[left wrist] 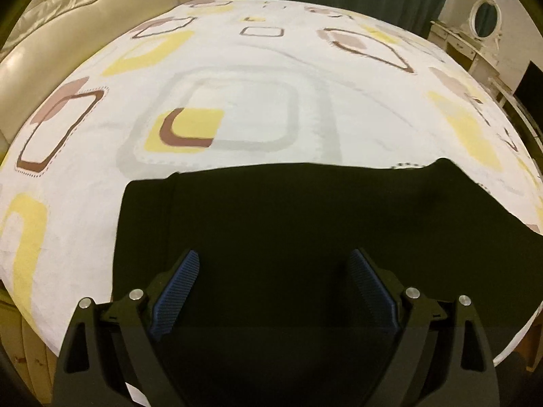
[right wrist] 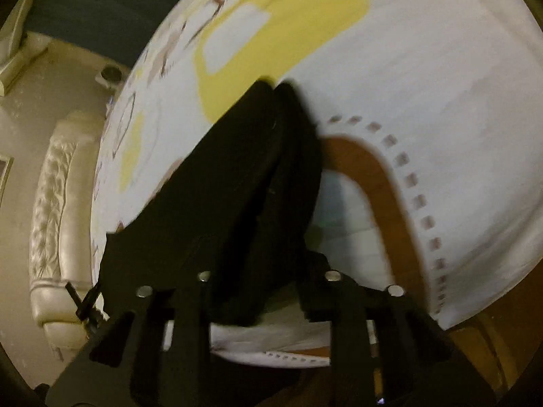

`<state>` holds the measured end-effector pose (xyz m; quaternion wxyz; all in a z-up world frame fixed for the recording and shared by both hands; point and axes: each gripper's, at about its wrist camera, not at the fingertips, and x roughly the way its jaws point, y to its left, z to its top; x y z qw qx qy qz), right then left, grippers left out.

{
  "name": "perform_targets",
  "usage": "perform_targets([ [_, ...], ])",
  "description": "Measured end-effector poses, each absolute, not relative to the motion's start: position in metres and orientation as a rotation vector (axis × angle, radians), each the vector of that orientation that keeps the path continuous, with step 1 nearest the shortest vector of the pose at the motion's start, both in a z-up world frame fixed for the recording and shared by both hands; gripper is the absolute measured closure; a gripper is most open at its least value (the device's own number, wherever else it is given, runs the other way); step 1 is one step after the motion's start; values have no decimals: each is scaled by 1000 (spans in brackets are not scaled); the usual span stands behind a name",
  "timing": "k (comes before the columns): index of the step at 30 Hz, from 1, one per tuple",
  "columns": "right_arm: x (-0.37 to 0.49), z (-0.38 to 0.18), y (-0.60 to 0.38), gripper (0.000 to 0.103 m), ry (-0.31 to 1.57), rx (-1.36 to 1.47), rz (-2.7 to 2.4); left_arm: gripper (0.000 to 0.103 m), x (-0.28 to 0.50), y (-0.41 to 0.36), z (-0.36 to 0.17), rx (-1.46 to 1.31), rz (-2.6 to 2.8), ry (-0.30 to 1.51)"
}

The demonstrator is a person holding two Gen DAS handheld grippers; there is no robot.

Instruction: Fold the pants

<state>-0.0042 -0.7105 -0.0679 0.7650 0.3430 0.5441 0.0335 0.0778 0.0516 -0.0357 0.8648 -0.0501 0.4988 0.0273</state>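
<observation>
the black pants lie on the patterned bedsheet. left tongs gape wide above them, holding nothing; right tongs pinch a bunched fold. a loose pinch could let layers slip and skew the fold.

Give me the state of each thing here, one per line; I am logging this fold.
Pants: flat on the sheet in the left view, a bunched part lifted in the right view.
Left claw: open, over the pants, holding nothing.
Right claw: shut on the pants.
Sheet: spread, lightly creased.
</observation>
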Motion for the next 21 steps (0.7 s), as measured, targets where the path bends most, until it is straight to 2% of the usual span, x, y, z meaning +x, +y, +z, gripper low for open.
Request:
perform_targets([
  [3, 1, -54, -696, 84, 1176, 681, 37, 13, 77, 58, -39, -106, 59, 1056],
  [11, 9, 18, -648, 85, 1093, 497, 21, 13, 69, 65, -43, -136, 40, 1055],
  [21, 10, 100, -540, 85, 999, 239, 109, 13, 64, 67, -43, -143, 25, 1040],
])
